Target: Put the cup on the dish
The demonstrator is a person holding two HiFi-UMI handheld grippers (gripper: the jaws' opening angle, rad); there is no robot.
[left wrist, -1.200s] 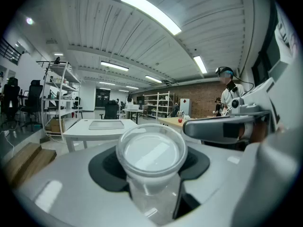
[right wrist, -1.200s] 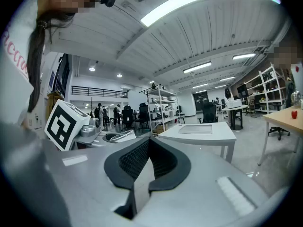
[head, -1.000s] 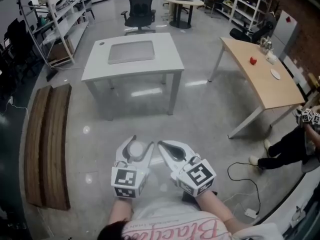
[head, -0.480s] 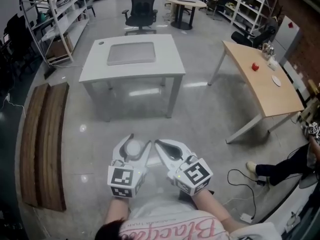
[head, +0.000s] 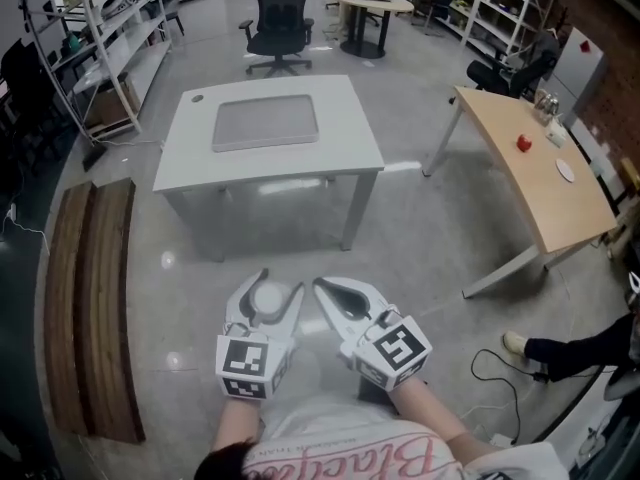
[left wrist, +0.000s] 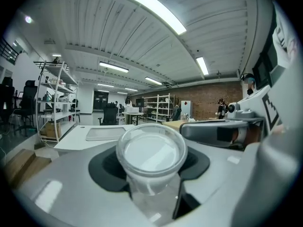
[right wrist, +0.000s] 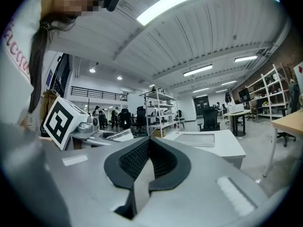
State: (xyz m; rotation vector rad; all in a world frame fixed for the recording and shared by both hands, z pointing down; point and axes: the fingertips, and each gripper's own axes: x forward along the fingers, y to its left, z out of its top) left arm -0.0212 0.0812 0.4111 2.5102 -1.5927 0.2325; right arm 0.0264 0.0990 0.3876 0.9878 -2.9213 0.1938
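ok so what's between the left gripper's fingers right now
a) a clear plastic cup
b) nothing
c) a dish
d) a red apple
a: in the left gripper view, the fingers of the left gripper are closed on a clear cup, seen rim-on.

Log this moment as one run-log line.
left gripper: shut on cup | right gripper: shut, empty | dish: on wooden table, far right

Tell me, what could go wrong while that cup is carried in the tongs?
The clear cup is only pinched at its sides by the left tongs; thin plastic could slip or buckle. What looks like the dish lies on the far wooden table, so it's a long carry, with a cable on the floor nearby.
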